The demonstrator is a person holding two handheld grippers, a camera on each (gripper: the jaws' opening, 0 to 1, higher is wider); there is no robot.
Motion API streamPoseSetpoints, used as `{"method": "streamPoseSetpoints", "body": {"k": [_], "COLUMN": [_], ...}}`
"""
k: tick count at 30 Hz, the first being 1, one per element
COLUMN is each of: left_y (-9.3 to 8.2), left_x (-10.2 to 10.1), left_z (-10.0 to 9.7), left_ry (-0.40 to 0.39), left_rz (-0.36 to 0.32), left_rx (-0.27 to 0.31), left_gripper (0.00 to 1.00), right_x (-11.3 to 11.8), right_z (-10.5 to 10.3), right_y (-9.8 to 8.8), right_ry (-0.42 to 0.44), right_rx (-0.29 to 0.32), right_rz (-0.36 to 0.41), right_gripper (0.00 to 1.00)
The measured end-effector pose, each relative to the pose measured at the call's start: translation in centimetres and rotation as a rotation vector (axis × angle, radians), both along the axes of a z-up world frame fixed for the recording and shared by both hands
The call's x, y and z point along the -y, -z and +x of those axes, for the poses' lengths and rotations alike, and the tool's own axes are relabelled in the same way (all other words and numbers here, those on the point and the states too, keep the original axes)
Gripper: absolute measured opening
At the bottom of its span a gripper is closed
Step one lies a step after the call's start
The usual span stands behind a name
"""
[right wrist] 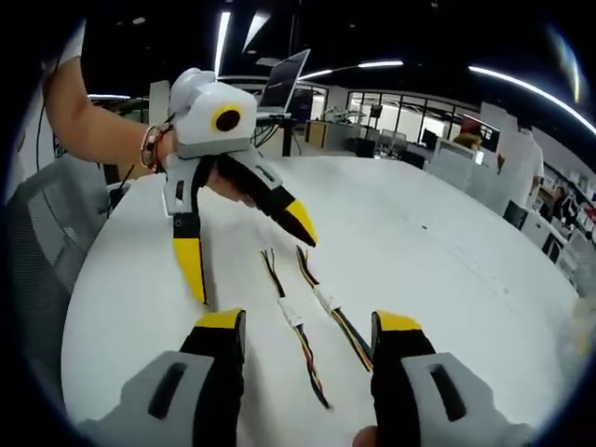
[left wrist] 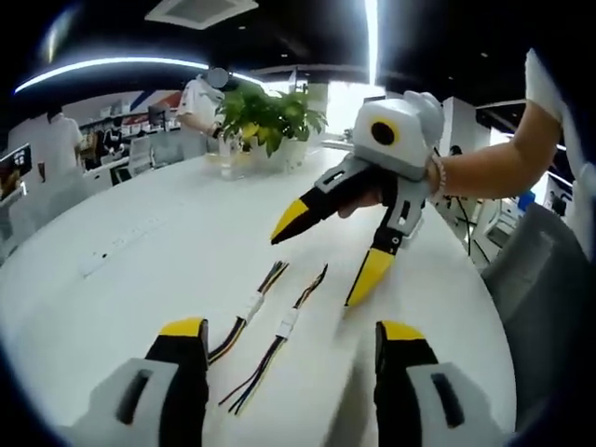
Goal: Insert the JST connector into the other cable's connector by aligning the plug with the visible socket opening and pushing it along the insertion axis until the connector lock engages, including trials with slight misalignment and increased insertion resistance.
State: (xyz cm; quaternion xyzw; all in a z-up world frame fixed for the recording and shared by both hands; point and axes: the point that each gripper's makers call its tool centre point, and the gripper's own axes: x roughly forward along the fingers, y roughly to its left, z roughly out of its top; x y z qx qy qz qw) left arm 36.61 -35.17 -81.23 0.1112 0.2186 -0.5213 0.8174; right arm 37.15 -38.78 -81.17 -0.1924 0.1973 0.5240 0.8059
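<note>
Both claws spread, empty; two cables [left wrist: 265, 317] side by side on white round table [left wrist: 140, 279]; potted plant [left wrist: 270, 116] beyond.

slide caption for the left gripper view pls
Both claws open above a white table: left claw nearest, right claw opposite, two connector cables lying side by side, unmated, between them.

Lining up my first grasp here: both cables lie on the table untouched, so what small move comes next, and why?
Probably lower the left gripper onto the nearer cable. Both grippers are open and empty, and both cables lie apart, unplugged, on the table.
</note>
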Motion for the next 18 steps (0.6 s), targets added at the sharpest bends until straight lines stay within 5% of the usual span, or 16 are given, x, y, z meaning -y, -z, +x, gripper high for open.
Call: {"method": "streamPoseSetpoints", "body": {"k": [14, 18], "left_y": [0.0, -0.3], "left_x": [-1.2, -1.7], "left_z": [-0.9, -1.1], "left_ry": [-0.066, -0.092], "left_rz": [0.006, -0.006], "left_rx": [-0.027, -0.035], "left_gripper": [0.99, 0.99], "right_x": [0.4, 0.8], "right_z": [-0.9, -0.7], "right_y": [-0.8, -1.1], "right_ry": [0.056, 0.083], "right_rx": [-0.002, 0.013], "right_rz": [0.009, 0.012], "right_gripper": [0.76, 0.83]}}
